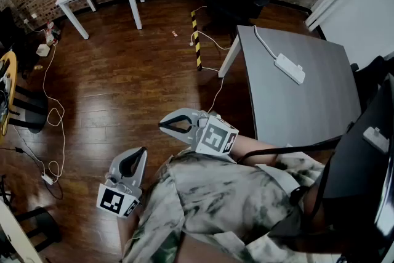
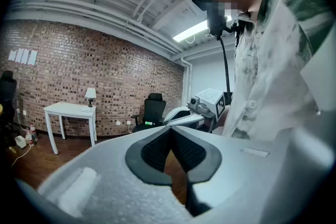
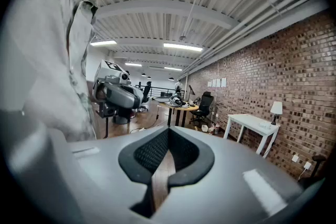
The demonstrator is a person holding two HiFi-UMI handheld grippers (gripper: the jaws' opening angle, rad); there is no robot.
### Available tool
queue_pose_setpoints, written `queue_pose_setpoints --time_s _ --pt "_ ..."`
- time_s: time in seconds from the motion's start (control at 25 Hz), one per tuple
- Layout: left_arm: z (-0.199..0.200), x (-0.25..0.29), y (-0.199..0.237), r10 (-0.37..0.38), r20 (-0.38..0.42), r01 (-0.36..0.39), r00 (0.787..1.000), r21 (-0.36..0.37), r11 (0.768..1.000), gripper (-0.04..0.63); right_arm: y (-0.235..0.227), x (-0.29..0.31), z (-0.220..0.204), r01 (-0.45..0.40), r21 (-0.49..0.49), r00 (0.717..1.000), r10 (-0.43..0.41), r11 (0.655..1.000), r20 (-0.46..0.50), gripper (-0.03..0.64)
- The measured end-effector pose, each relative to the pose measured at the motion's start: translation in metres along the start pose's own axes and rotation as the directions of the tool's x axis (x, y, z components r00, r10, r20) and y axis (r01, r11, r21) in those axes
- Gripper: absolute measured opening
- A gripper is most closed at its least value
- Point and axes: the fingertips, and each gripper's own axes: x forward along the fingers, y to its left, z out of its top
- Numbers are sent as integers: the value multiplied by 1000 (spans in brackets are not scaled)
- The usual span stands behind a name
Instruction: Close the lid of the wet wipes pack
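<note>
Left gripper (image 1: 141, 152) and right gripper (image 1: 162, 125) empty, tips together

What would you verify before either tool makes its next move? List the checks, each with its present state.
1. Left tool empty: ok, jaws together, nothing between them.
2. Right tool empty: ok, jaws together, nothing held.
3. Wet wipes pack in sight: not ok, no view shows one.
4. Grey table free to work on: ok, its visible part holds only a white power strip.
5. Tools apart from each other: ok, both are held near the person's body and are not touching.
6. Floor safe to cross: not ok, a loose cable lies on it.
</note>
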Motion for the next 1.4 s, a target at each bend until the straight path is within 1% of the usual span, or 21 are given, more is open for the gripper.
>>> queue_pose_setpoints --time_s 0.12,0.32,0.48,0.68,0.88,1.04,1.16,1.28,1.4 --pt "-3 -12 8 12 -4 -12 1000 -2 1000 0 4 12 0 -12 -25 1000 13 1000 20 6" --pt "-6 -37 13 25 3 -25 1000 -4 1000 0 17 30 10 -19 -28 1000 20 999 17 6" --pt "-15 -59 16 38 9 -38 999 -1 999 0 34 47 11 -34 -49 999 35 998 24 6" --pt "-29 -89 25 69 22 -69 997 -12 998 0 51 66 17 -37 -40 999 37 999 -13 6" --pt "-29 -104 38 103 38 -102 994 -30 994 0 56 77 22 -68 -61 997 66 996 -31 6" --pt "-31 -99 43 111 40 -109 993 -49 993 0 46 83 22 -77 -56 997 75 995 -34 6" --pt "-27 -85 54 97 35 -95 995 -51 994 0 29 84 21 -74 -58 997 73 996 -35 6" --pt "-20 -68 77 95 27 -94 995 -54 994 0 1 89 18 -65 -50 998 64 997 -30 6" --pt "-13 -56 112 139 14 -137 990 -62 989 0 -33 108 16 -88 -51 996 87 995 -10 6"
